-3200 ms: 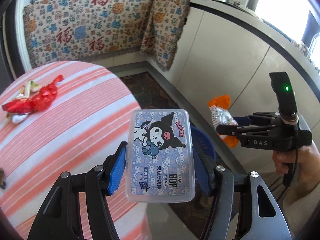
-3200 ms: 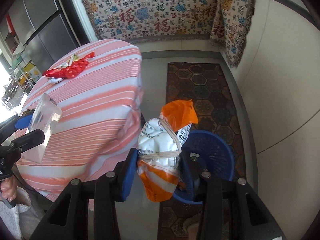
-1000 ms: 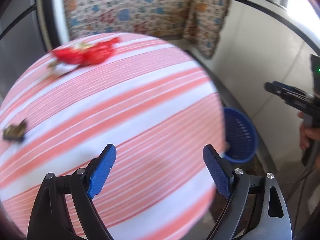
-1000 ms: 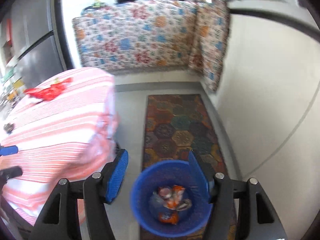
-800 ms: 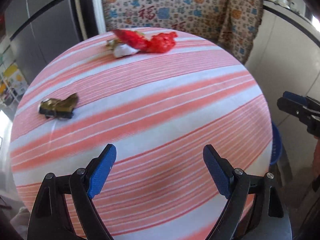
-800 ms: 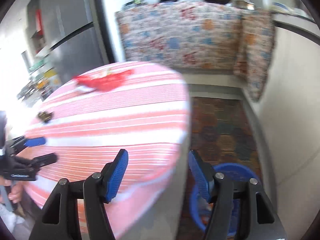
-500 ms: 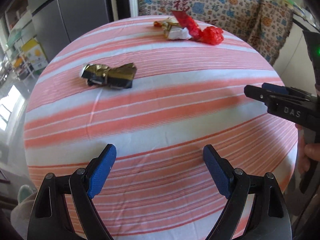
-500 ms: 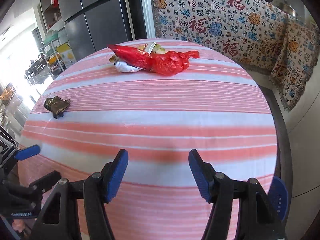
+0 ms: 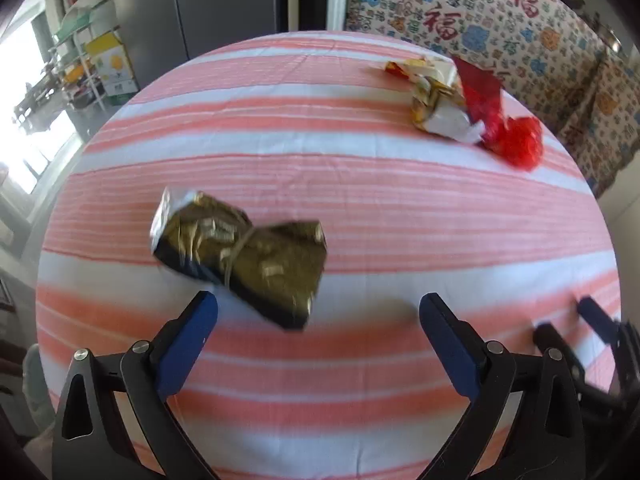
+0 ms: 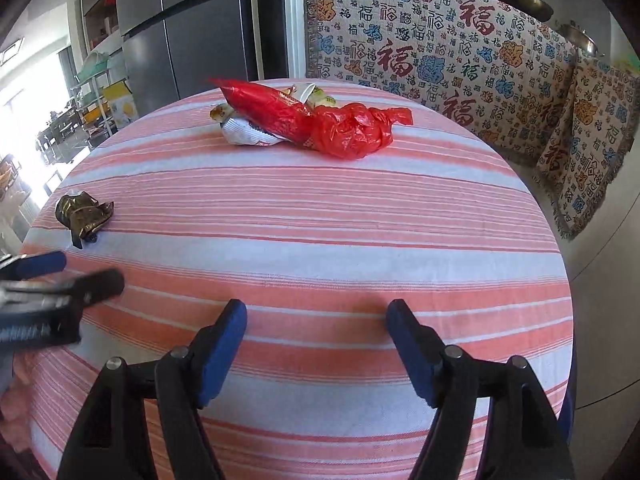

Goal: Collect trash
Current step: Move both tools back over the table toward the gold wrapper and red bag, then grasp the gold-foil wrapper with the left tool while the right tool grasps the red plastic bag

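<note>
A crumpled gold and black wrapper (image 9: 240, 252) lies on the striped round table (image 9: 400, 208), just ahead of my open, empty left gripper (image 9: 318, 320). It also shows at the left in the right wrist view (image 10: 82, 212). A red plastic bag (image 10: 320, 124) and a white-gold wrapper (image 10: 244, 132) lie together at the table's far side; both also show in the left wrist view, the bag (image 9: 500, 120) beside the wrapper (image 9: 440, 104). My right gripper (image 10: 316, 320) is open and empty above the table's near part.
A patterned cloth (image 10: 460, 60) hangs over the counter behind the table. A grey fridge (image 10: 192, 28) stands at the back left. The left gripper shows at the left edge of the right wrist view (image 10: 52, 280).
Both grippers dropped their trash into the blue bin and swung back over the table. In the last half second my left gripper has closed in on the gold wrapper.
</note>
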`<state>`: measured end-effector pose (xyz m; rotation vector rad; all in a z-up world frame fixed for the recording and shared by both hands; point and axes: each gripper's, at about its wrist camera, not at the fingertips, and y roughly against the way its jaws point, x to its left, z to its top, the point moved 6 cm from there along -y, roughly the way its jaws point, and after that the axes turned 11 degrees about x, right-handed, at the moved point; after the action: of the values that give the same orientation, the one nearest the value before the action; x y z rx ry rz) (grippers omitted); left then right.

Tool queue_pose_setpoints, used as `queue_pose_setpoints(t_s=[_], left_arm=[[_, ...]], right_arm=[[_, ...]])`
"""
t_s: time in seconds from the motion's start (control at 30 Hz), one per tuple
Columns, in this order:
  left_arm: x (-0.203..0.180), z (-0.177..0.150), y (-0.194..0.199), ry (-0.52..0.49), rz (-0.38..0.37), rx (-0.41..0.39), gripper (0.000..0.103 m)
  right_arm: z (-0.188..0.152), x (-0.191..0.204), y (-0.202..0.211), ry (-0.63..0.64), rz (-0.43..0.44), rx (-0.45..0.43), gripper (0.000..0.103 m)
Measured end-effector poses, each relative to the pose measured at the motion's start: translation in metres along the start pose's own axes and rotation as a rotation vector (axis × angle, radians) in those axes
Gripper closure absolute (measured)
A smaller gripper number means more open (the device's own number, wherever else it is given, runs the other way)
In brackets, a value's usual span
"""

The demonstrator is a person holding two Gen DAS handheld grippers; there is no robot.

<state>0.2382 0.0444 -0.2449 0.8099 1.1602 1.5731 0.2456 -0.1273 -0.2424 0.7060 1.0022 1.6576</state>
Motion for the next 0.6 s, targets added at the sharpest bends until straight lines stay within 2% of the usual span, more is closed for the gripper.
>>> queue_pose_setpoints(t_s=[0.1,0.2,0.27,0.37,0.5,0.6], left_arm=[[-0.003,0.023,-0.008,-0.053,0.013,-0.026,0.009],[-0.014,0.034,-0.008,-0.195,-0.042,-0.076,0.025],[-0.018,0.034,-0.005,-0.276,-0.077,-0.098,0.04],[-0.01,0.03,0.001,-0.317,-0.119,-0.096,0.055],[0.017,0.022,0.007,-0.265,-0.201,-0.053,0.052],[0.025,0.017,0.01,-0.243,-0.199,-0.047,0.042]], right_arm=[[0.001,0.0,-0.001,-0.002,0.005,0.0,0.028],[0.001,0.0,0.0,-0.002,0.005,0.0,0.028],[0.001,0.0,0.0,-0.004,0.009,0.0,0.028],[0.001,0.0,0.0,-0.003,0.009,0.0,0.028],[0.001,0.0,0.0,-0.003,0.009,0.001,0.028],[0.001,0.0,0.001,-0.003,0.009,0.001,0.028]])
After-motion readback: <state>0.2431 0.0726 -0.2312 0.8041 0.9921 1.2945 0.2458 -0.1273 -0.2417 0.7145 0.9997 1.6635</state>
